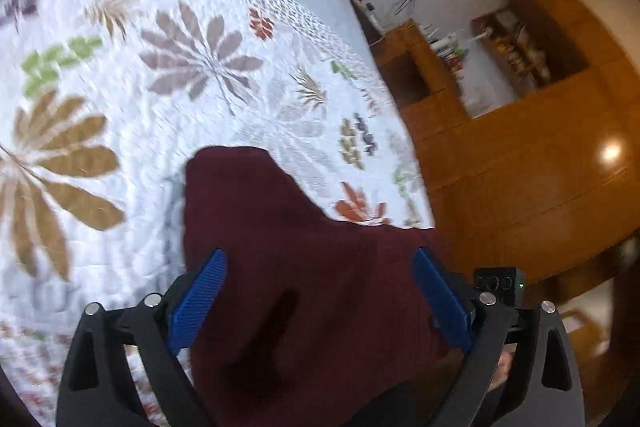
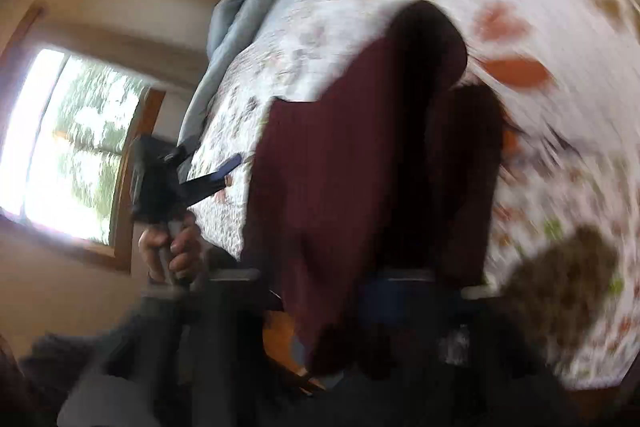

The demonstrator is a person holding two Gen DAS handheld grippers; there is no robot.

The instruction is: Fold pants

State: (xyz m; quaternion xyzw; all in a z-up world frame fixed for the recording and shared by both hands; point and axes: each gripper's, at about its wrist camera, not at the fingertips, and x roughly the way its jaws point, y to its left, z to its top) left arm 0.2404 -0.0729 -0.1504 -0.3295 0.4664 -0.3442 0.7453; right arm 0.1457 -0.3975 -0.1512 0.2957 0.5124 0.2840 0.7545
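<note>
Two grippers work over one pair of dark maroon knit pants (image 1: 304, 267) lying on the white quilted bedspread with leaf prints (image 1: 120, 107), at the bedspread's near edge beside the wooden floor (image 1: 520, 187). On the left, the left gripper (image 1: 320, 291) stands wide, its blue ribbed pads (image 1: 198, 299) on either side of the maroon cloth and not pressing it. The pants look bunched there, one rounded end reaching up onto the bedspread, so the fold seems early or only partly made; flattening and the remaining folds appear still to come. Further right, the right wrist view is heavily smeared. The right gripper (image 2: 394, 291) sits low at the pants' near end, and whether its jaws pinch the cloth cannot be told. The waistband and leg ends cannot be made out, and the near part of the pants is cut off by the gripper bodies.
</note>
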